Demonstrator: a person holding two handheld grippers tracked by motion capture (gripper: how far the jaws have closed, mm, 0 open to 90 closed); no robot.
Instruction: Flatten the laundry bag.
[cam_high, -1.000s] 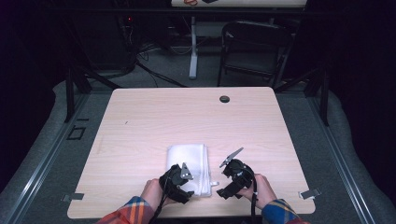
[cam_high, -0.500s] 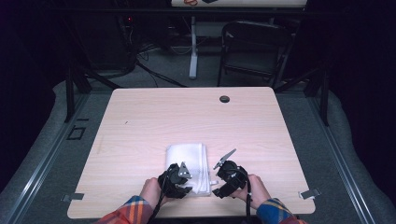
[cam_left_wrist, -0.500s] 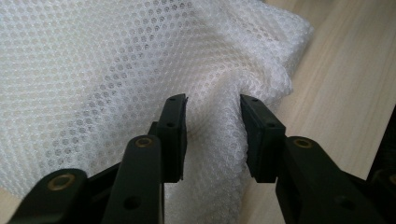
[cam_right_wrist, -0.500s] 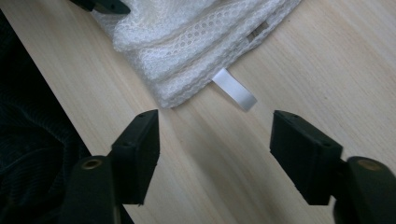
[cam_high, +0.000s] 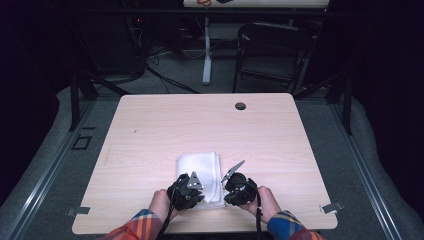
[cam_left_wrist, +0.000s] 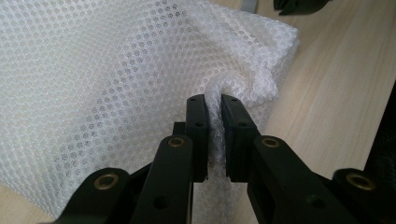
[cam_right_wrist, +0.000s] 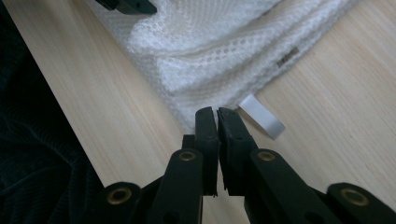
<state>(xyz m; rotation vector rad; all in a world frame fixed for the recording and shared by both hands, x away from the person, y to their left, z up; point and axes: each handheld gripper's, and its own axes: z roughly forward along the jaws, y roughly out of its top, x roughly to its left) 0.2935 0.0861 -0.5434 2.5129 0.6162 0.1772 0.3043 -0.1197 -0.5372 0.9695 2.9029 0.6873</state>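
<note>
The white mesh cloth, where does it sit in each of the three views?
High view: white mesh cloth lies folded at the table's near middle, ahead of both hands.
Left gripper view: it covers the upper left, a fold pinched between the jaws.
Right gripper view: top centre, corner at the jaw tips.
Shared landmark: the light wood tabletop.

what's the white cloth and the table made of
The cloth looks like a soft synthetic mesh, matte white: a regular grid of small holes shows, and it bunches in loose folds. A smooth white tag sticks out at its edge. The table looks like pale wood-grain laminate, with fine straight streaks and a faint sheen; solid wood can't be ruled out.
</note>
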